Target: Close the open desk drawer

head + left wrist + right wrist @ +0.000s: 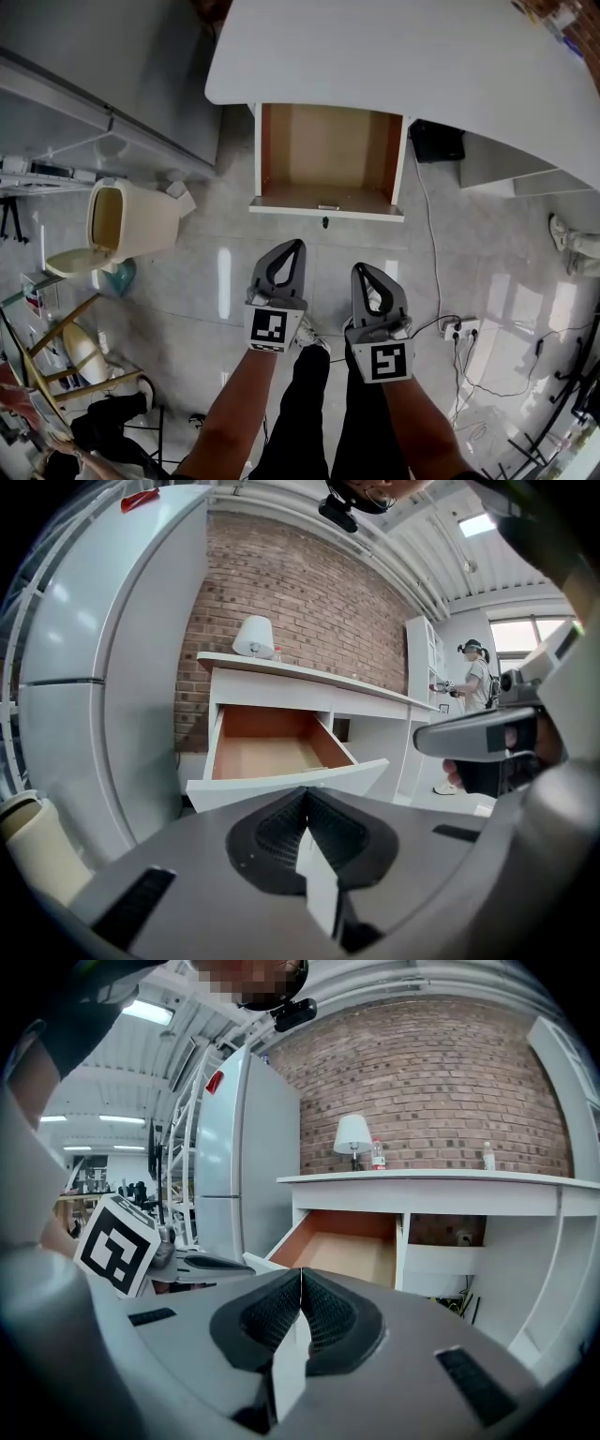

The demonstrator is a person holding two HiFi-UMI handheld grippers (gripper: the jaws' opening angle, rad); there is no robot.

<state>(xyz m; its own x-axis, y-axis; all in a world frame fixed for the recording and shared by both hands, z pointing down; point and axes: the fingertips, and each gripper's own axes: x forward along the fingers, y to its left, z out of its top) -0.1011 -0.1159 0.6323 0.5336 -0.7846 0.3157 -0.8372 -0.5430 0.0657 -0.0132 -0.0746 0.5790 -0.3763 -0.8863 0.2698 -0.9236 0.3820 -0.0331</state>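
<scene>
under the white desk (394,56), the open drawer (328,150) juts out at twelve o'clock from the left gripper (296,247) and right gripper (362,270), front running nine to three; both clenched empty, left slightly nearer.

White desk (394,47), white-fronted drawer (328,155) with orange-brown inside, red-brown brick wall (422,1072), cream bin (141,220).

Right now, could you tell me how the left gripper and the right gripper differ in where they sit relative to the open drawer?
The left gripper sits left of the drawer's small dark knob; the right gripper sits right of it. In the head view, the left gripper's tip lies nearer the drawer front than the right gripper's. Shared: both have fingers shut on nothing, and neither touches the drawer.
</scene>
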